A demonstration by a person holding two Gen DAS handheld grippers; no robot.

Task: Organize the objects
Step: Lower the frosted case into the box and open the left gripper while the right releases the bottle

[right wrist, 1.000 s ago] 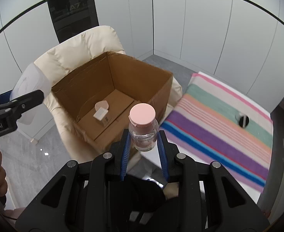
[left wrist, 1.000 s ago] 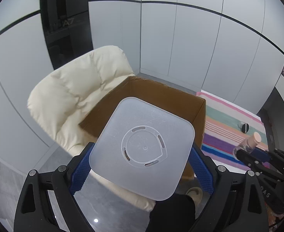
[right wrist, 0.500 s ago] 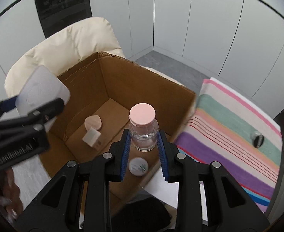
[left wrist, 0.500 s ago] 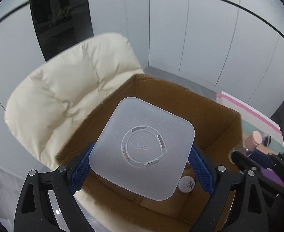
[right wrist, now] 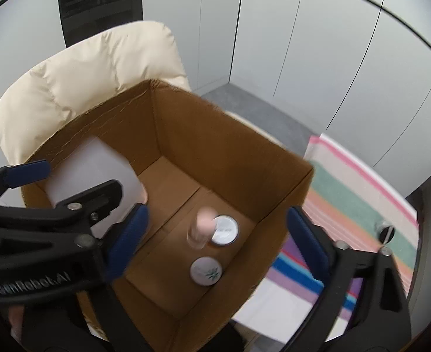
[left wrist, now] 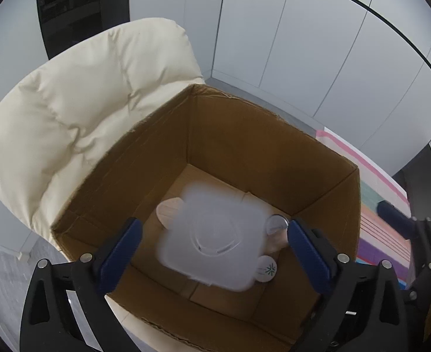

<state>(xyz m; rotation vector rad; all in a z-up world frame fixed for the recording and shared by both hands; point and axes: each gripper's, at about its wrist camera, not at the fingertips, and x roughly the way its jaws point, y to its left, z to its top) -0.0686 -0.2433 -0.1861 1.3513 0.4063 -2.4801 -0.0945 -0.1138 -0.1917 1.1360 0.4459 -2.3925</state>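
Over an open cardboard box [left wrist: 244, 135] my left gripper [left wrist: 215, 245] is opening its jaws. A translucent white square container [left wrist: 215, 234], blurred, is dropping between them, clear of both blue pads. In the right wrist view that container [right wrist: 95, 170] hangs by the box's left wall [right wrist: 215, 140]. My right gripper [right wrist: 218, 234] is also opening. A small clear bottle with a pink cap [right wrist: 202, 226], blurred, is falling free below it toward the box floor. Two white-lidded jars [right wrist: 224, 228] [right wrist: 206, 271] and a pink item [left wrist: 168, 209] lie inside.
The box rests on a cream padded chair [left wrist: 83, 102]. A striped cloth [right wrist: 362, 199] lies to the right with a small black round object [right wrist: 387, 233] on it. Pale wall panels stand behind, with a dark panel [left wrist: 74, 6] at upper left.
Both grippers moved in over the box. Their jaws spread, and the container and the bottle left the pads and dropped toward the box floor.
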